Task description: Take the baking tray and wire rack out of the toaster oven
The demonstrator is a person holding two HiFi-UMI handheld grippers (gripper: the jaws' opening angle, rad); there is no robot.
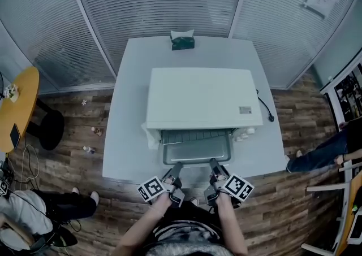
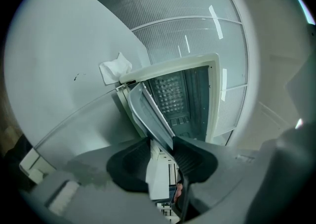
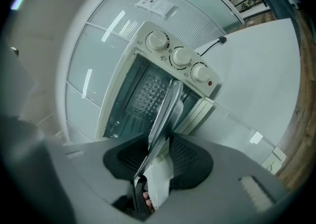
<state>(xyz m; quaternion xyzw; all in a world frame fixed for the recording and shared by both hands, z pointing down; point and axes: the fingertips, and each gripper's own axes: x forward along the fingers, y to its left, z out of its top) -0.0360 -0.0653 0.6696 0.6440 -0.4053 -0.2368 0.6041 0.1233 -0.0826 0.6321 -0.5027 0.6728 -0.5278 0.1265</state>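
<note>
1. Left gripper [image 1: 176, 168] is clenched on the front rim of the baking tray [image 1: 197, 150]. The left gripper view shows the thin rim running between the pads.
2. Right gripper [image 1: 214, 165] is clamped on the same rim, further right. In its own view the tray edge sits pinched between the jaws.
3. The tray lies partly out of the open toaster oven [image 1: 201, 96], front end toward me, back end inside the cavity.
4. The striped band just behind the tray I take for the wire rack [image 1: 195, 135], inside the oven. It is too small to be sure how it sits.
5. Risk: both holds are on a narrow lip only. If the tray's weight hangs on it once the back end leaves its support, I judge the rim could pivot or slip out of the pads.
6. Risk: uneven pull between my two hands would skew the tray, and I expect a corner would jam against the oven's side wall.
7. Risk: a jammed tray could drag the whole oven toward the near edge of the table [image 1: 127, 136], which is not far off.
8. Risk: dipping the tray on the way out could strike the lowered glass door [image 3: 247, 124] beneath it.
9. Rack comes next; nothing holds it now.
</note>
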